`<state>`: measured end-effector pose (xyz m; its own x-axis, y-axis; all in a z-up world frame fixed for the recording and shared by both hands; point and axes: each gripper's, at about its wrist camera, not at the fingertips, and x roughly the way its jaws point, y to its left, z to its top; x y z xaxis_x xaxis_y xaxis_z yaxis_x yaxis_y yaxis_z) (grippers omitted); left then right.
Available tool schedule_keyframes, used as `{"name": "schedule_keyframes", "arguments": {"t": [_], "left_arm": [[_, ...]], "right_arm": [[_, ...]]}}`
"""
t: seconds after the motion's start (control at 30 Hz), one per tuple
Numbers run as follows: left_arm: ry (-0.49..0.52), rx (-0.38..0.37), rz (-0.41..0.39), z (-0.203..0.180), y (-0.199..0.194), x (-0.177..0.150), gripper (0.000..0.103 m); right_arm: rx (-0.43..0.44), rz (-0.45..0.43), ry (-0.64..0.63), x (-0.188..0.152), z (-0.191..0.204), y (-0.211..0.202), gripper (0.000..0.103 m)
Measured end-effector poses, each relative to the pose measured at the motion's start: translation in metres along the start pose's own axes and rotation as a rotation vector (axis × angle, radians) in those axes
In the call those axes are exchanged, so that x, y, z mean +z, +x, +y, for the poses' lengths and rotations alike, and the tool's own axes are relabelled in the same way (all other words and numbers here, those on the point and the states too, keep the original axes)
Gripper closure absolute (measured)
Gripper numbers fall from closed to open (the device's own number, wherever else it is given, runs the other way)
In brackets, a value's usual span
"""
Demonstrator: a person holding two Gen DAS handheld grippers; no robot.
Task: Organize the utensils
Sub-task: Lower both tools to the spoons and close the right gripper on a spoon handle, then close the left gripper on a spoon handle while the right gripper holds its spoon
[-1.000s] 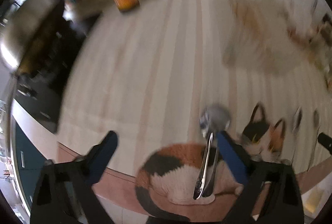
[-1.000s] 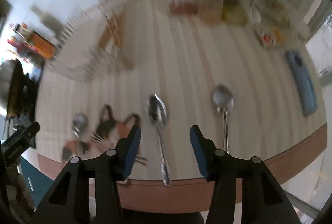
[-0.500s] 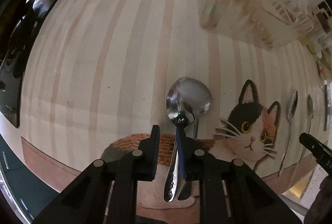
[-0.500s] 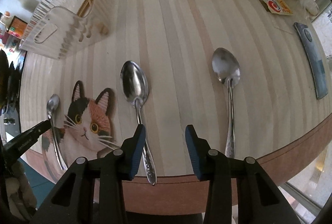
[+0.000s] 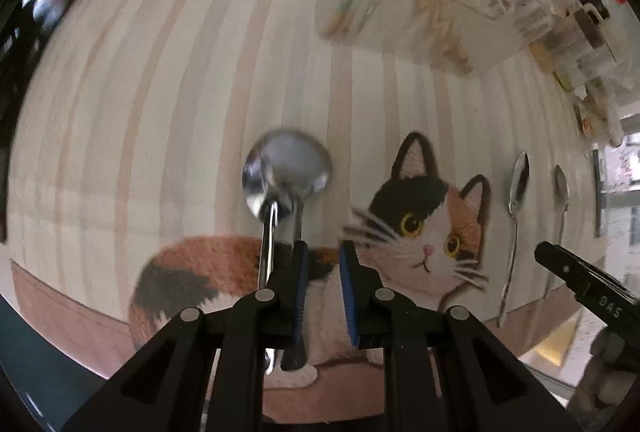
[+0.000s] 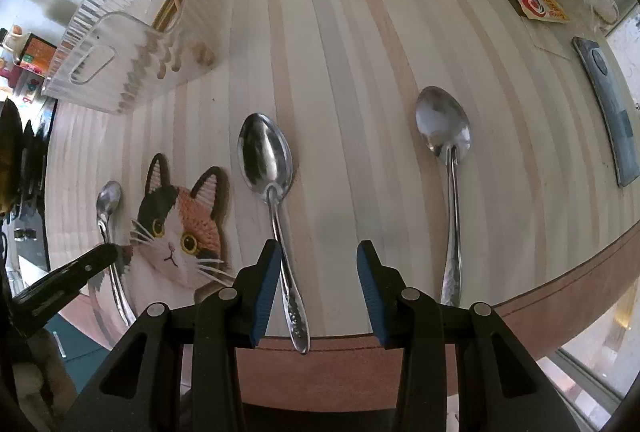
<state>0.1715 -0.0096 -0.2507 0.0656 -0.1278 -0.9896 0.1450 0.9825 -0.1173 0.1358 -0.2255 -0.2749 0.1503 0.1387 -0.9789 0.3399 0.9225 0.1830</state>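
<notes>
**Left hand-held gripper** (image 5: 323,248): I have it pointing straight down over the cat mat (image 5: 420,232). Its jaws are closing and only a narrow slot is left. The slot shows only the mat's print. The small spoon (image 5: 286,172) is not between the pads. Its handle runs along the outer side of one finger and passes behind it, and its bowl lies just off the mat's edge on the striped desk (image 6: 360,32).

**Right hand-held gripper** (image 6: 318,252): The jaws stand apart and grip nothing. I hold it low over the middle spoon (image 6: 266,152), which lies just beside the mat on the side away from the small spoon. The handle sits inside the gap, close to one pad but not pinched.

**Third spoon** (image 6: 442,124): This one lies well apart from the mat, beyond the middle spoon.

**Clear utensil rack** (image 6: 132,44): It stands past the cat's ears and holds chopsticks.

**Risks, as I judge them:**
- The left jaws may shut on nothing, because the handle sits outside them. The finger could then nudge the small spoon sideways across the mat.
- The right jaws are off-centre over the handle. As they close, one pad may push the handle first and the spoon may pivot.
- That handle's end overhangs the desk edge, so the spoon could tip off.
</notes>
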Motion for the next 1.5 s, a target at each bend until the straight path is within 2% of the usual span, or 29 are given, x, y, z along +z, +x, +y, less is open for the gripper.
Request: {"name": "schedule_keyframes", "arguments": {"t": [0.03,0.17,0.3,0.43,0.5,0.57,0.63,0.8,0.9,0.97,1.03,1.07,1.13,1.23,1.3,1.37,1.5], "left_arm": [[0.012,0.04,0.003,-0.004,0.001,0.002,0.101],[0.004,0.071,-0.013,-0.002,-0.002,0.007,0.103],[-0.045,0.038,-0.033,0.019,-0.022,0.007,0.103],[-0.082,-0.103,-0.061,0.027,-0.052,0.005,0.103],[-0.076,-0.207,-0.046,0.022,-0.057,0.004,0.103],[-0.076,-0.259,-0.042,0.014,-0.057,0.003,0.103],[-0.091,-0.244,-0.05,0.018,-0.055,0.001,0.102],[-0.085,-0.125,-0.028,0.031,-0.038,-0.012,0.098],[-0.065,-0.044,-0.005,0.032,-0.027,-0.015,0.095],[-0.063,-0.039,0.004,0.036,-0.024,-0.019,0.095],[-0.053,-0.039,0.011,0.032,-0.019,-0.019,0.095],[-0.045,-0.033,0.009,0.03,-0.017,-0.019,0.095],[-0.014,-0.004,-0.026,0.022,-0.019,-0.018,0.097],[0.019,0.025,-0.023,0.011,-0.013,-0.015,0.103],[0.013,0.023,-0.031,0.011,-0.014,-0.015,0.103],[0.001,-0.015,-0.041,0.011,-0.02,-0.016,0.103],[-0.023,-0.173,-0.074,0.01,-0.043,-0.019,0.103]], "right_arm": [[-0.001,0.001,0.002,-0.001,-0.001,0.0,0.061],[0.002,-0.003,0.016,-0.003,-0.007,-0.001,0.061],[0.008,-0.018,0.04,-0.005,-0.02,-0.01,0.061],[0.031,-0.023,0.052,-0.003,-0.029,-0.013,0.061],[0.051,-0.014,0.045,0.0,-0.028,-0.01,0.061],[0.082,-0.002,0.037,0.002,-0.024,-0.006,0.061],[0.096,0.008,0.028,0.005,-0.018,-0.001,0.061],[0.086,0.012,-0.02,0.007,-0.002,0.006,0.06],[0.023,0.007,-0.072,0.01,0.011,0.017,0.06],[-0.046,-0.028,-0.141,0.011,0.023,0.018,0.06],[-0.108,-0.046,-0.185,0.01,0.033,0.019,0.076],[-0.145,-0.06,-0.203,0.009,0.037,0.019,0.08],[-0.168,-0.075,-0.206,0.008,0.038,0.019,0.095],[-0.152,-0.08,-0.191,0.007,0.032,0.017,0.096],[-0.146,-0.079,-0.183,0.005,0.026,0.015,0.096],[-0.131,-0.076,-0.157,0.003,0.02,0.013,0.097],[-0.069,-0.057,-0.09,0.001,-0.003,0.009,0.097]]}}
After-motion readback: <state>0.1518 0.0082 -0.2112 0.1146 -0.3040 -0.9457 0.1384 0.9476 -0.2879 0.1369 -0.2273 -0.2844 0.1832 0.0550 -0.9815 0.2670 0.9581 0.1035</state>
